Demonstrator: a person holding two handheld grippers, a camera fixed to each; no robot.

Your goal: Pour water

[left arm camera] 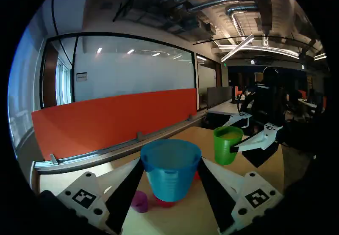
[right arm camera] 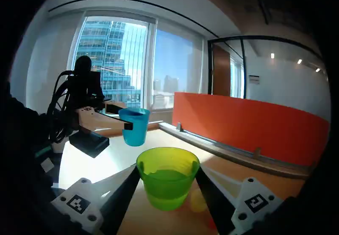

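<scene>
Cups upright, blue cup (left arm camera: 170, 182) clamped by left tongs (left arm camera: 170, 167), green cup (right arm camera: 167, 184) by right tongs (right arm camera: 168, 171)

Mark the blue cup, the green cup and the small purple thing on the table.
blue cup (left arm camera: 170, 175): left gripper view, front wall.
green cup (right arm camera: 167, 188): right gripper view, front wall.
purple thing (left arm camera: 140, 202): left gripper view, its side.

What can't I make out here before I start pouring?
- Contents of the blue cup: in the left gripper view its tinted wall and the low angle hide any water. In the right gripper view its rim is seen side-on.
- Red thing and purple thing on the table: in the left gripper view they are partly covered by the blue cup and the left gripper, so I can't identify them.
</scene>
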